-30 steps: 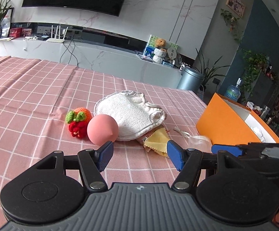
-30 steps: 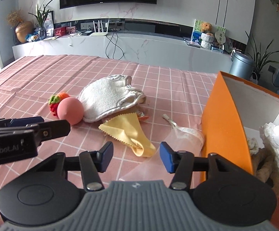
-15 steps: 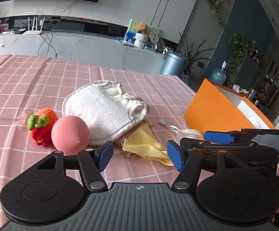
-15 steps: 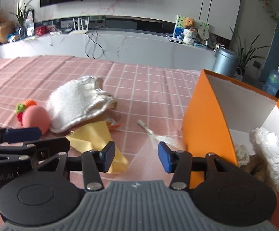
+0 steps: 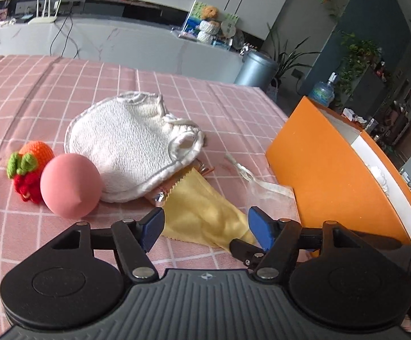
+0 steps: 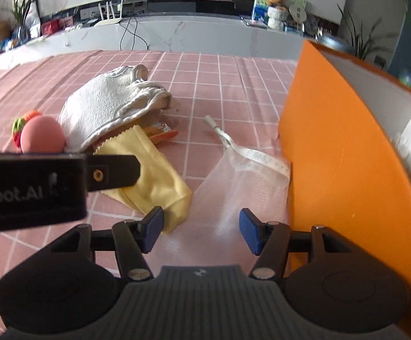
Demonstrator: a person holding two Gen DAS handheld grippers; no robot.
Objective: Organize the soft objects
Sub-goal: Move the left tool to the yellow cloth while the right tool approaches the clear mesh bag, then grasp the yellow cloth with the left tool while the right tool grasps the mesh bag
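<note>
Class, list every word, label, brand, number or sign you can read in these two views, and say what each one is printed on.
"Robot.AI": on the black side of the left gripper as seen from the right wrist; the start of the word is cut off by the picture's edge.
Print on the white band of the clear mesh pouch: too small to read.
Print on the orange wrapper under the white cloth: too blurred to read.
Picture cards on the far counter: too small to read.

Behind the bench's pink checked cloth [image 5: 63,90] runs a long white marble-look counter [image 5: 120,48]. On it stand a white router [image 5: 45,14] with trailing cables, and further right small plush toys [image 5: 208,27]. Past the counter's right end stand a grey metal bin [image 5: 255,68], leafy potted plants [image 5: 355,56] and a blue water bottle [image 5: 323,92].
</note>
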